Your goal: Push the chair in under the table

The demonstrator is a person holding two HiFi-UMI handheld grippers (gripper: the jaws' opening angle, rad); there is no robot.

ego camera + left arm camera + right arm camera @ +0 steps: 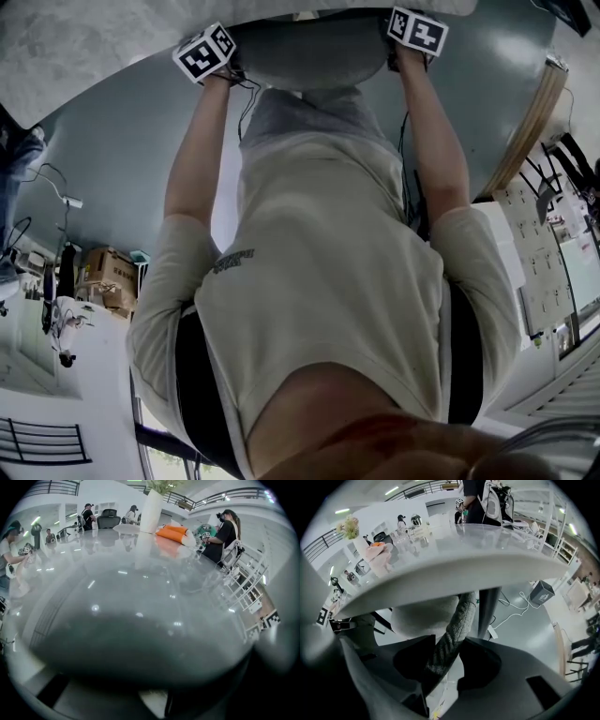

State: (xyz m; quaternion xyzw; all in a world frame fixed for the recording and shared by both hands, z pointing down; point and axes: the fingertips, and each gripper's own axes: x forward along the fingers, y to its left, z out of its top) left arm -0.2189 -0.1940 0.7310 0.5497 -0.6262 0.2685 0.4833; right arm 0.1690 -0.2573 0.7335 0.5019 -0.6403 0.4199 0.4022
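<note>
The chair's grey padded back [300, 56] lies at the top of the head view, against the pale table [75, 47]. My two arms reach up to it. The left gripper [217, 67] sits at the back's left end and the right gripper [411, 42] at its right end, both jaws hidden under the marker cubes. In the left gripper view the blurred chair back [140, 648] fills the lower half, with the glossy table top [117, 573] beyond; no jaw shows clearly. In the right gripper view the right gripper [450, 663] is shut on the back's woven edge [454, 630], under the table's rim [454, 569].
A table leg [487, 611] stands just beyond the chair. On the table are a white vase [151, 510] and an orange bundle [172, 532]. A person [225, 531] stands at its far side. A grey box [541, 592] with a cable lies on the floor; cartons [108, 277] sit behind me.
</note>
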